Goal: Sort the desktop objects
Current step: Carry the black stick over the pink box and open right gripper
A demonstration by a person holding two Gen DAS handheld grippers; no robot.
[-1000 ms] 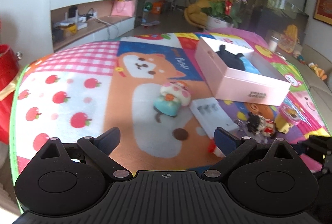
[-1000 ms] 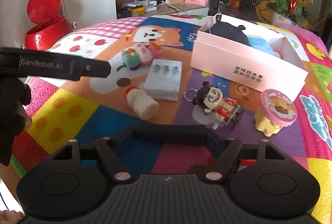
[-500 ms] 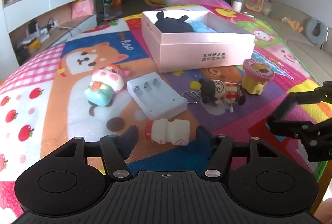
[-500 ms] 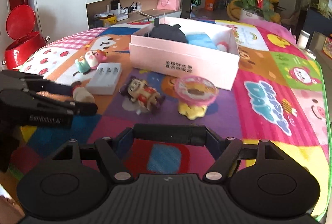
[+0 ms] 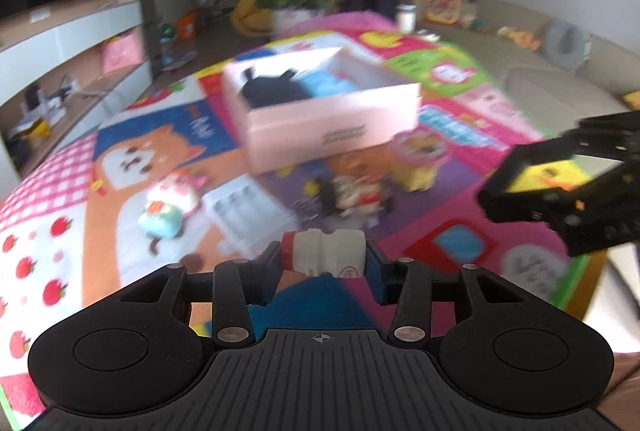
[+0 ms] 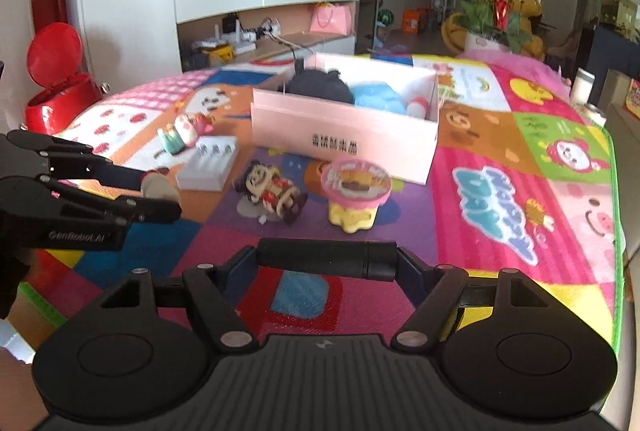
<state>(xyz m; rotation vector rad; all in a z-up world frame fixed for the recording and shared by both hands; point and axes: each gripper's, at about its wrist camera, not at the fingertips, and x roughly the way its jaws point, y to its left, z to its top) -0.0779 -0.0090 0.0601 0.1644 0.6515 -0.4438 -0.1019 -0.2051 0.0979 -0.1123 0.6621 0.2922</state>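
My left gripper (image 5: 324, 261) is shut on a small white bottle toy with a red cap (image 5: 323, 258) and holds it above the colourful mat; the bottle also shows in the right wrist view (image 6: 158, 185). My right gripper (image 6: 326, 259) is shut on a black cylinder (image 6: 326, 258). The pink box (image 5: 332, 129) stands beyond, with a black plush and a blue item inside; it also shows in the right wrist view (image 6: 344, 143). On the mat lie a doll figure (image 6: 272, 191), a pink-lidded cup toy (image 6: 356, 191), a white battery case (image 6: 208, 167) and a pink-and-teal toy (image 6: 182, 131).
A red bin (image 6: 56, 87) with its lid up stands left of the table. A flower pot (image 6: 496, 11) stands at the far end. The mat's green edge (image 6: 618, 231) runs down the right. Shelves and a TV are behind.
My left gripper has closed on the white bottle and lifted it off the mat. The view is blurred from motion. My right gripper still holds the black cylinder, shifted slightly right.
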